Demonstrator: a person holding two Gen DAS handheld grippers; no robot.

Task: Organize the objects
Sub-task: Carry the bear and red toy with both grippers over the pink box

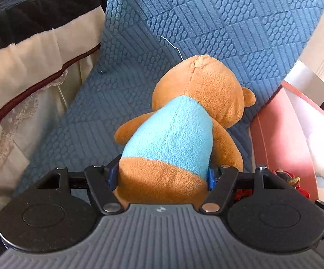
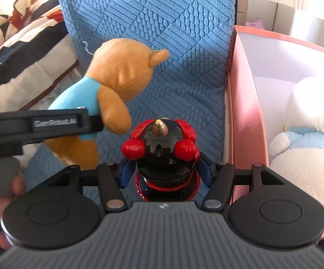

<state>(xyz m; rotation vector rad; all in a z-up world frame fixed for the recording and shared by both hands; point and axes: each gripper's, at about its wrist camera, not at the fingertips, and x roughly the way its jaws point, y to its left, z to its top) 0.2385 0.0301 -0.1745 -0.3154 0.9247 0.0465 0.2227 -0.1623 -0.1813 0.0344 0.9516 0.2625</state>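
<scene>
Transport step, both hands loaded: left gripper [image 1: 163, 177] is pinching the bear [image 1: 179, 130] at its lower body, holding it clear above the blue cover [image 1: 206, 22]; right gripper [image 2: 165, 174] is clamping the black-and-red figure [image 2: 162, 150] by its base, also off the cover. Pink box [image 2: 242, 103] is sitting just to the right, with a white plush [image 2: 307, 148] already lying inside. Next, probably: carrying both over the box wall, then releasing inside, beside the plush.
</scene>
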